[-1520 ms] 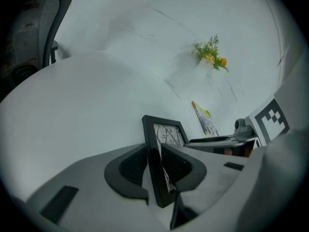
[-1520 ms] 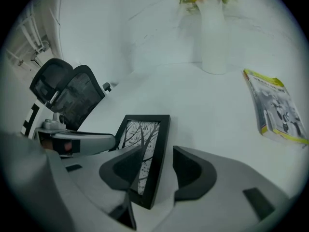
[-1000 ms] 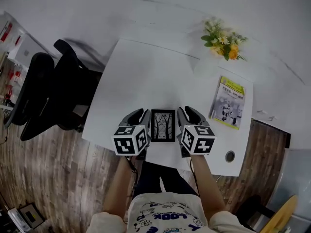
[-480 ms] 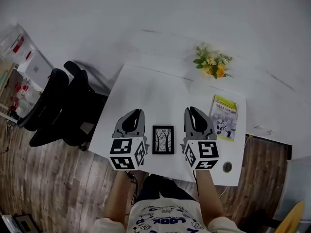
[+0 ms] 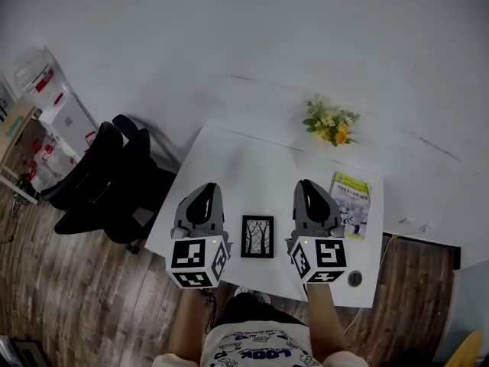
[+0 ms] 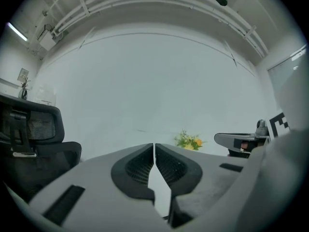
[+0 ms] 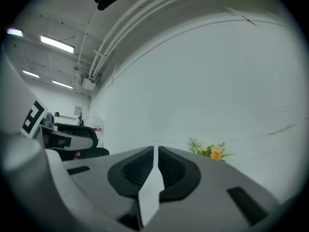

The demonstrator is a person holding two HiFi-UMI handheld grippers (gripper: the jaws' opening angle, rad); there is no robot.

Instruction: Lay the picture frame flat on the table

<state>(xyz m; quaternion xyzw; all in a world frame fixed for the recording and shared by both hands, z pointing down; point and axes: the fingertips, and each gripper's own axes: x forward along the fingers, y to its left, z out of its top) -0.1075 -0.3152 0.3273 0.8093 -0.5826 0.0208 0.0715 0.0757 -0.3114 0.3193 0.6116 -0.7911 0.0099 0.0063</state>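
Observation:
A small black picture frame point(image 5: 257, 236) with a tree drawing lies flat on the white table point(image 5: 244, 167), near its front edge. My left gripper point(image 5: 205, 190) hovers above the table just left of the frame, and my right gripper point(image 5: 308, 186) hovers just right of it; neither touches it. Both pairs of jaws are closing and stand almost together, with nothing between them. The left gripper view point(image 6: 154, 146) and the right gripper view point(image 7: 155, 150) show only a thin slit between the pads, pointing at the far wall.
A yellow-green book point(image 5: 350, 203) lies at the table's right side, and a bunch of flowers point(image 5: 330, 123) stands at the far right corner. A black office chair point(image 5: 107, 182) stands left of the table. A round cable hole point(image 5: 354, 278) is at the front right corner.
Both grippers have let go of the frame's sides, lifted up and drawn apart, and their jaws have come together. The frame stays flat on the table.

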